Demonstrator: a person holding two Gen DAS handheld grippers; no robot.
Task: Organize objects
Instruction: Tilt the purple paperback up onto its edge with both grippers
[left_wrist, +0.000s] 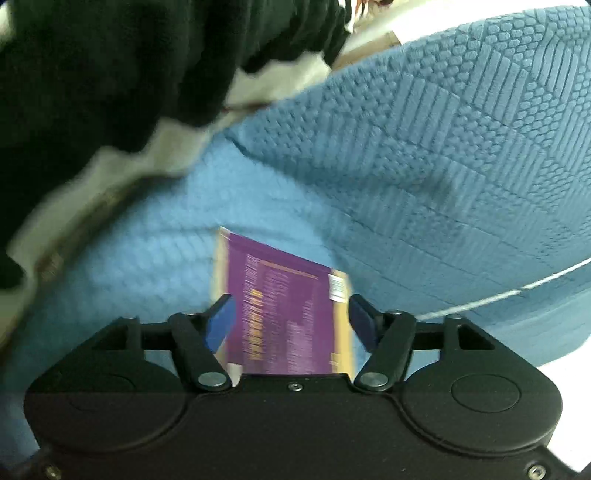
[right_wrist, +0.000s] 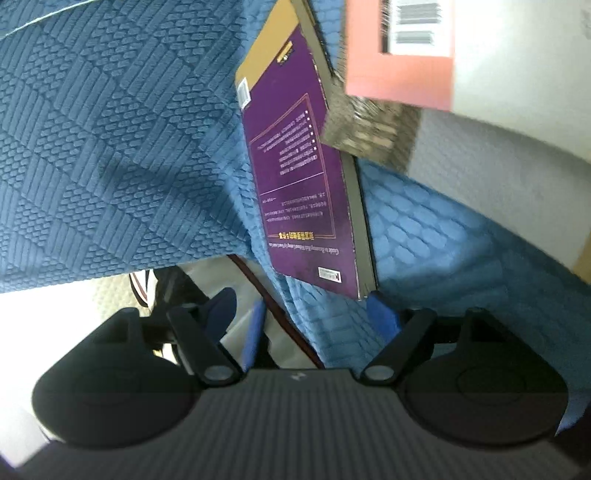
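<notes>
Straddling the purple book (left_wrist: 284, 314) with the left gripper (left_wrist: 288, 321): the book runs straight out between the blue pads (left_wrist: 221, 325), its long axis along the gripper's pointing line, near end tucked back toward the gripper body. Jaws stand fairly wide; each pad sits just beside a long edge. Contact is blurred in the left wrist view, so I can't tell whether the pads press on it.

The book lies on the blue quilted bed cover (left_wrist: 461, 166). A dark sleeve (left_wrist: 110, 74) fills the far left.

Right gripper (right_wrist: 317, 317) is wide and empty. From there the same purple book (right_wrist: 295, 166) lies ahead and slightly right, long axis running near-to-far, its near corner just beyond the right pad (right_wrist: 380, 317). A second book with a pink back cover and barcode (right_wrist: 399, 48) overlaps its far right edge.

Judgement: left gripper is nearer and already aligned, so it only needs to close across the book's width. The right one would have to shift right first.
</notes>
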